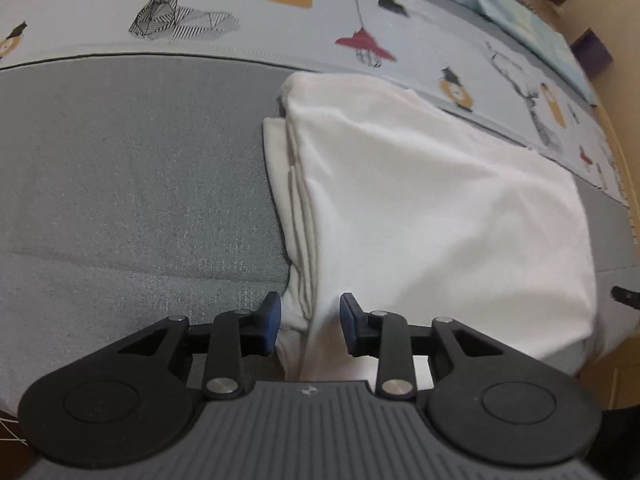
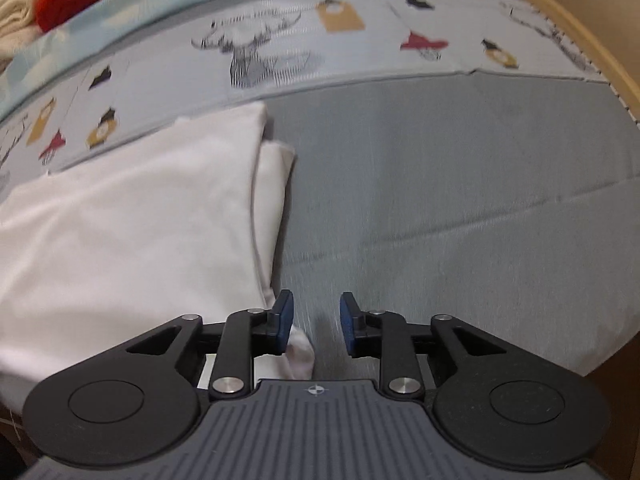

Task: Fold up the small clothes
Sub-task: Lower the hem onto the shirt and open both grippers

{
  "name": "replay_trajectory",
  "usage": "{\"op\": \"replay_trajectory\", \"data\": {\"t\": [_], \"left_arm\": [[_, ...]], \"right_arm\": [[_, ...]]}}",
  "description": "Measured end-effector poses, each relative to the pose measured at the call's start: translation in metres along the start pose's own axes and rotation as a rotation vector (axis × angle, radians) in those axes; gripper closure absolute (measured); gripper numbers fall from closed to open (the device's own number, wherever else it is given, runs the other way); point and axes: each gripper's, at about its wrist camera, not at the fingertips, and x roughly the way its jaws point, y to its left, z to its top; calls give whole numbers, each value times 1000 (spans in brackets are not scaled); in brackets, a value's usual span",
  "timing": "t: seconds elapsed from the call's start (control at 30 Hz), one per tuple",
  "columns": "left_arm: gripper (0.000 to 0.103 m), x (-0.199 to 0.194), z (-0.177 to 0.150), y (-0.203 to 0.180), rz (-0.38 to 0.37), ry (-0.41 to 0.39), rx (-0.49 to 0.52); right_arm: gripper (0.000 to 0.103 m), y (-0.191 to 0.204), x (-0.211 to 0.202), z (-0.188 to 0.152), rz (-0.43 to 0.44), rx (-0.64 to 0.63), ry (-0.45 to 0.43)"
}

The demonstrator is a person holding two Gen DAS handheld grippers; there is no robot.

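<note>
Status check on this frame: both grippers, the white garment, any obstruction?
Left gripper open, astride folded edge of white garment. Right gripper open, garment corner beside its left pad. Nothing in the way.

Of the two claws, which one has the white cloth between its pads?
The left claw: the folded white cloth edge lies between its open pads. The right claw has mostly grey sheet in its gap.

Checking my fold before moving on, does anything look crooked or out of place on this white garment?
Slightly. On the white garment, an under layer sticks out past the top layer's edge, so the edges are not flush. Nothing looks damaged.
</note>
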Motion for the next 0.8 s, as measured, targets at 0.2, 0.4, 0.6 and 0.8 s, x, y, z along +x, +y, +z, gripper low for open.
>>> {"op": "replay_trajectory", "data": {"t": [0.2,0.4,0.6,0.8], "left_arm": [[62,16,8,-7,-3,-6,1],[58,32,17,-8,3,8,-10],[56,43,21,-8,-6,16,-48],[83,44,17,-21,6,-18,48]], "right_arm": [[76,-6,-8,8,-26,54,-56],[76,-17,-12,14,-41,124,-108],[76,-16,-14,17,-59,135,-114],[76,-17,-22,17,-74,150,-124]]}}
